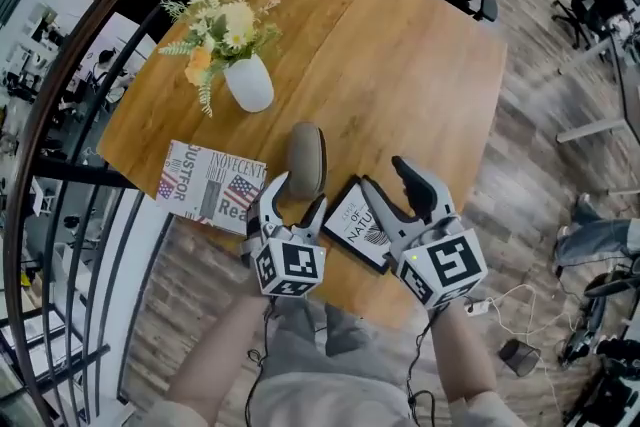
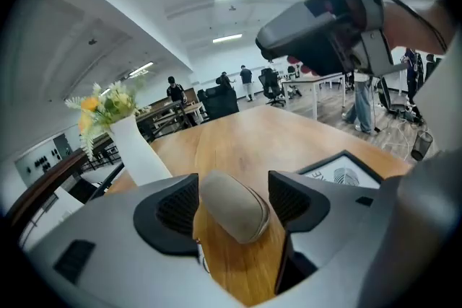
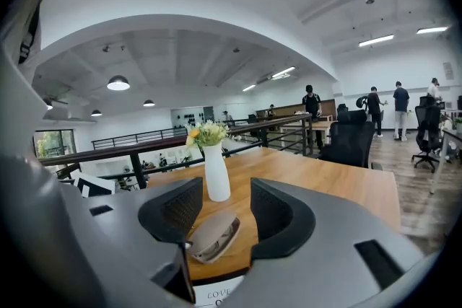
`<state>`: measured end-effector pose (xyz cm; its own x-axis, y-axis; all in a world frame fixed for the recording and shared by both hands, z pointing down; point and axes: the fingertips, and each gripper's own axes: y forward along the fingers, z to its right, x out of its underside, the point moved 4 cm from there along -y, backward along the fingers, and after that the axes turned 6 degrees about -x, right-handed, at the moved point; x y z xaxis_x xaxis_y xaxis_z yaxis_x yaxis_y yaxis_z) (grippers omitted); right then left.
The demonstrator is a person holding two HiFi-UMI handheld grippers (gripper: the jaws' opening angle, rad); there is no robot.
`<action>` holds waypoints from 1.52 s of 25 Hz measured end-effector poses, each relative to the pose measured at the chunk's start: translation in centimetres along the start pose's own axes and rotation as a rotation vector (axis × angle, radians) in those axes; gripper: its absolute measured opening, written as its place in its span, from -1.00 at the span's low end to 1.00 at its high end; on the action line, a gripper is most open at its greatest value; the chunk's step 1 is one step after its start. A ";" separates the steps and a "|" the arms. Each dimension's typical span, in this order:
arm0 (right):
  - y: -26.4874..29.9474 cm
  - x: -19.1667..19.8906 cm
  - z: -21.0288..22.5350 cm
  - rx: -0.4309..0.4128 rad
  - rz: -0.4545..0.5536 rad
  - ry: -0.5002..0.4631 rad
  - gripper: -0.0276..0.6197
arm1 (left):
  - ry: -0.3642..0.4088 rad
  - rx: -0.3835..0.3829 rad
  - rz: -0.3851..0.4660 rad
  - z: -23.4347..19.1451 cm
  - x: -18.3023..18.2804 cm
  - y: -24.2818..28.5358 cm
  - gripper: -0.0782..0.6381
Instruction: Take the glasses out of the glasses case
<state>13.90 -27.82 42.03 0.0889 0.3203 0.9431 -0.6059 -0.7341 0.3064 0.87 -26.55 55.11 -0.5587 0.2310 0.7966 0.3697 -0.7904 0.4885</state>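
The left gripper [image 1: 295, 198] had its 2 fingers wide apart, and the near end of the glasses case [image 2: 234, 207] stood between them. The pads did not seem to press on it. I judge this hand was placed there to hold the case steady, so that the other hand could lift the lid.

The right gripper [image 1: 392, 183] also had its fingers apart, with nothing between the pads. The case lay a little beyond its fingertips and to their left, and its long seam edge was turned toward them. This looked like a good side for reaching the opening. Whether the lid was fully closed I cannot tell, and the glasses themselves were not seen, so they were probably inside.

The case rested flat on the wooden table [image 1: 400, 65], near the person's edge.

Around it were 3 other things. A framed print [image 1: 358, 225] lay under the right fingers, just beside the case, and could be knocked when that hand goes in. A printed book [image 1: 213, 183] lay outside the left fingers, near them. A white vase with flowers [image 1: 250, 83] stood beyond the case, apart from both hands, so a long push forward should be avoided.
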 end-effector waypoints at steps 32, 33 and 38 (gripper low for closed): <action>8.6 8.3 -0.5 -0.298 -0.325 -0.257 -0.21 | -0.205 0.091 0.254 -3.3 5.1 0.8 -0.33; 9.1 8.5 -0.6 -0.325 -0.351 -0.299 -0.21 | -0.232 0.105 0.261 -3.6 5.3 0.6 -0.34; 11.3 9.3 -1.1 -0.470 -0.480 -0.430 -0.27 | -0.342 0.156 0.266 -4.2 5.9 -0.4 -0.39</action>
<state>6.97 -32.49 54.11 0.6639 0.2079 0.7183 -0.6855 -0.2146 0.6957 -5.70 -27.23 58.13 -0.1623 0.2262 0.9605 0.5890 -0.7587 0.2782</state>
